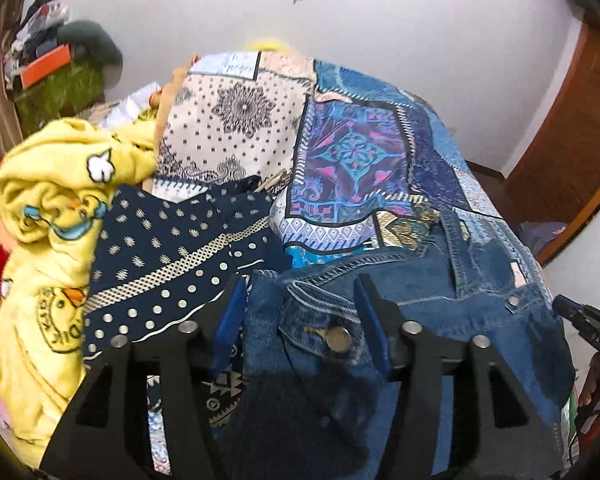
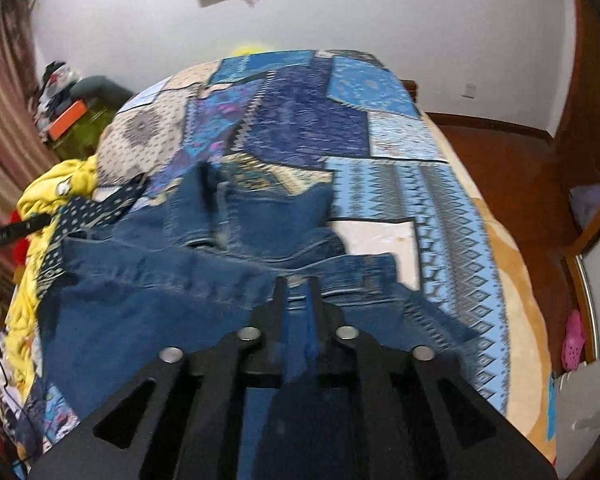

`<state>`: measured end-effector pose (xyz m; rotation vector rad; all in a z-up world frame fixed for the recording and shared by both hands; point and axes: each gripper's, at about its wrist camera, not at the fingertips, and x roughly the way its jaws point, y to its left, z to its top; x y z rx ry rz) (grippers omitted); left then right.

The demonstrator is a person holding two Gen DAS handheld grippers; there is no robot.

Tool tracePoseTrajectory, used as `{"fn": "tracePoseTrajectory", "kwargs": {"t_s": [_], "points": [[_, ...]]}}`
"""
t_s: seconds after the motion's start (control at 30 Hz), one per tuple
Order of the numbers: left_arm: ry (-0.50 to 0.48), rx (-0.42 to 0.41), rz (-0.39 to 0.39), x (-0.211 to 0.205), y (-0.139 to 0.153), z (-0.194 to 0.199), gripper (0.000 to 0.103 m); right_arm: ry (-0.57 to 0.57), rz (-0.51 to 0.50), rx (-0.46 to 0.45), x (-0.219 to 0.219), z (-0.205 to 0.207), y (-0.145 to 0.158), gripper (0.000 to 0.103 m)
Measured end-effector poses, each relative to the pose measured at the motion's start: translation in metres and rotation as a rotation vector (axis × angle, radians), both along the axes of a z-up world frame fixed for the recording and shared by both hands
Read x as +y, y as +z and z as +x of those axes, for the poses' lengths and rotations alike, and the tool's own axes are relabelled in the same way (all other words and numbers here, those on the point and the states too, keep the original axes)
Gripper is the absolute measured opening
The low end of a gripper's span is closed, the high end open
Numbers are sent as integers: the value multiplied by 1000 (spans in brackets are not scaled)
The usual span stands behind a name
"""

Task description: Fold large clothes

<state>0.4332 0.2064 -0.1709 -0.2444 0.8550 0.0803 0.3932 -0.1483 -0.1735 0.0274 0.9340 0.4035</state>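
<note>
While the jeans [image 1: 440,280] sprawl across the bed [image 2: 400,200], left gripper [image 1: 300,300] stands half open, waistband button between its pads, ungripped; right gripper [image 2: 298,292] nearly closed over denim, grip unclear.

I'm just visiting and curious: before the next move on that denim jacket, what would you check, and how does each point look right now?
1. Left gripper let go of the denim jacket: ok. Its jaws stand apart with the denim loose between them.
2. Right gripper let go: cannot tell. Its jaws are nearly together with denim in the narrow gap.
3. Jacket rests on the bed cover: ok.
4. Jacket lies flat: not ok. It is still rumpled.
5. Room beside the jacket: not ok on one side. The dotted navy cloth and the yellow blanket crowd its edge.
</note>
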Motion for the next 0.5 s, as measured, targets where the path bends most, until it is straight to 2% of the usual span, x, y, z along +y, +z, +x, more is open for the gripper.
{"fn": "tracePoseTrajectory", "kwargs": {"t_s": [0.07,0.1,0.2,0.37,0.47,0.5], "points": [[-36,19,2,-6,1,-8,60,19,6,15,13,-5,2,60],[-47,30,3,-9,0,-10,60,26,10,13,19,-9,3,65],[-109,102,2,-22,-16,-22,63,90,4,-5,44,-25,6,68],[-185,218,7,-42,-56,-42,63,200,-24,52,89,-45,-8,74],[-199,239,41,-48,-72,-58,64,244,-76,98,111,-53,-28,76],[-200,232,44,-48,-74,-63,68,253,-97,112,115,-53,-33,76]]}}
